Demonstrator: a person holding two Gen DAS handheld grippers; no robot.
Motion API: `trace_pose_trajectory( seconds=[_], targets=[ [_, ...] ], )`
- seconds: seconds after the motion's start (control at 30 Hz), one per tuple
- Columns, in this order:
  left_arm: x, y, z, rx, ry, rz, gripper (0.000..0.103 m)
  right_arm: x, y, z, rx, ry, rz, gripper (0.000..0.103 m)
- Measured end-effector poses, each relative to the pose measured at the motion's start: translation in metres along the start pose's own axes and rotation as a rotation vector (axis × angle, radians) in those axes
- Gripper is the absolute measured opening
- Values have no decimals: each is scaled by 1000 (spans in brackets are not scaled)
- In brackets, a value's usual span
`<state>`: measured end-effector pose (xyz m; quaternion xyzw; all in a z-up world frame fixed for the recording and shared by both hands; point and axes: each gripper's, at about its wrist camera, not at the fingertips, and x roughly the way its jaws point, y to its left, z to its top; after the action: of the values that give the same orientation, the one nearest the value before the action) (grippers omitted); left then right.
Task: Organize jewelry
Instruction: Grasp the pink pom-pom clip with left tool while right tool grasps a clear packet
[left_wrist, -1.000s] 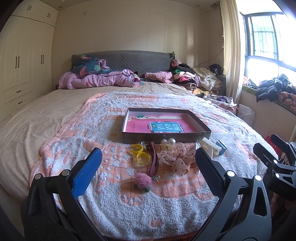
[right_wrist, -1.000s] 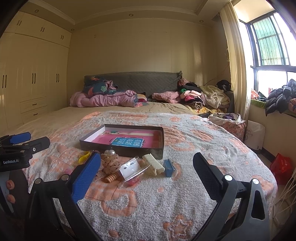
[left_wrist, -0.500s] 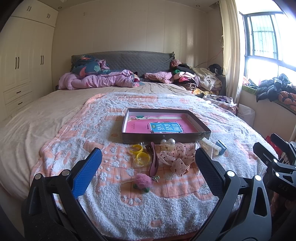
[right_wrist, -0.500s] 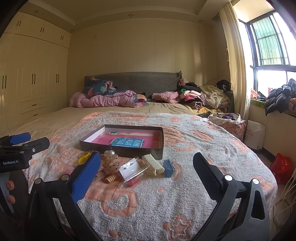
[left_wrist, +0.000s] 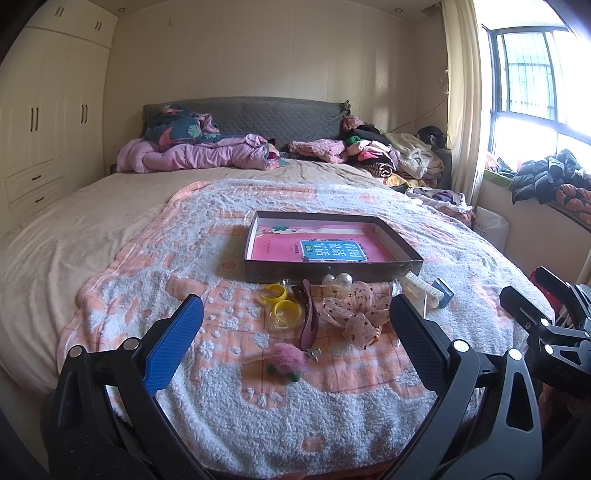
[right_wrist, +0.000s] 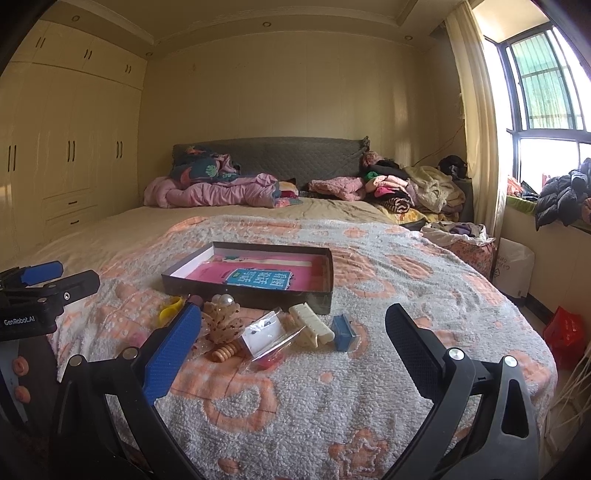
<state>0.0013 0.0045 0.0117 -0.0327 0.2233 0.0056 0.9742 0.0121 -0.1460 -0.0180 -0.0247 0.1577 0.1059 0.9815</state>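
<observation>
Accessories scattered on fluffy peach-and-white blanket (left_wrist: 229, 384) just before shallow dark cardboard box with pink lining (left_wrist: 332, 267): yellow plastic rings (left_wrist: 282, 308), mauve hair claw (left_wrist: 308, 317), dotted sheer bow (left_wrist: 354, 314), white comb-shaped clip (right_wrist: 312, 325); left gripper (left_wrist: 295, 325) spread wide, empty; right gripper (right_wrist: 293, 332) likewise spread, empty

A bed (left_wrist: 92, 236) fills the room, spread with a fleecy grey and peach blanket (left_wrist: 229, 398). At the far end stands a grey quilted headboard (left_wrist: 258, 114), with a crumpled pink duvet (left_wrist: 192, 157) on the left and a heap of folded clothes (left_wrist: 373, 155) on the right. Cream wardrobes (right_wrist: 66, 155) line the left wall. On the right, a barred window (right_wrist: 543, 85) and a dark puffer jacket (left_wrist: 543, 181) on the sill.
</observation>
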Motion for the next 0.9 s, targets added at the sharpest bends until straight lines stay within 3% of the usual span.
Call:
trace_pose_trajectory(
  seconds=[0.47, 0.77, 0.9],
  targets=[
    [21, 44, -15, -58, 55, 40, 92, 49, 16, -1, -57, 82, 67, 97],
    [53, 52, -31, -38, 159, -46, 92, 92, 21, -7, -47, 167, 54, 97],
    [75, 44, -41, 0, 223, -119, 92, 107, 18, -13, -26, 220, 55, 97]
  ],
)
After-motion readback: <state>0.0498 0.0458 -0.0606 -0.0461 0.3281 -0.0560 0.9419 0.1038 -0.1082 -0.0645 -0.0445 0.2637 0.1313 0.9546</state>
